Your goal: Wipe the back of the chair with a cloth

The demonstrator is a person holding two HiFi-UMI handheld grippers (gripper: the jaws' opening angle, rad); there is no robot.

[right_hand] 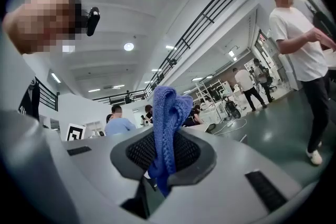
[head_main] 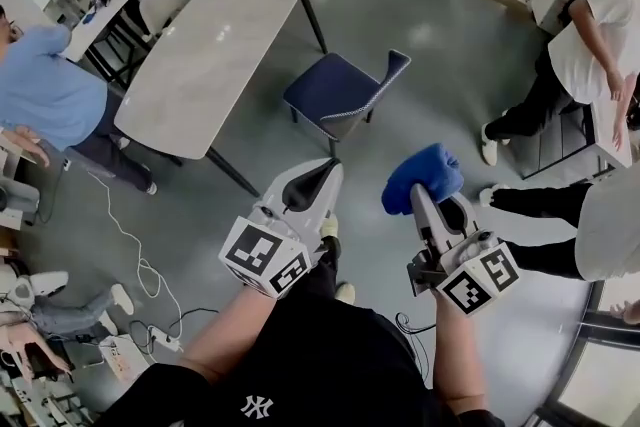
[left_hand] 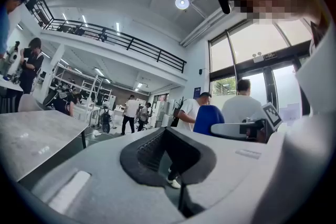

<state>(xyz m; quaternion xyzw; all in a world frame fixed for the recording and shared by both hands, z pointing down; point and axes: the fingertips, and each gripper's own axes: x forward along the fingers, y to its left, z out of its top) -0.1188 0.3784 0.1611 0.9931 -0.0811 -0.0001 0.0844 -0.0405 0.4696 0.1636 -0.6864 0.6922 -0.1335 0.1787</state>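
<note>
A chair [head_main: 335,93] with a blue seat and a blue backrest [head_main: 388,75] stands on the grey floor beside the long table, ahead of both grippers and well apart from them. My right gripper [head_main: 427,192] is shut on a blue knitted cloth [head_main: 422,173], which bunches up above its tip. In the right gripper view the cloth [right_hand: 168,113] hangs pinched between the jaws of that gripper [right_hand: 165,162]. My left gripper [head_main: 322,173] is held level with the right one. Its jaws [left_hand: 168,141] meet with nothing between them.
A long grey table [head_main: 215,55] stands left of the chair. People surround the spot: one in blue [head_main: 45,95] at the left, one in white [head_main: 590,45] at the right, others at the back. A white cable [head_main: 125,235] and a power strip [head_main: 165,340] lie on the floor.
</note>
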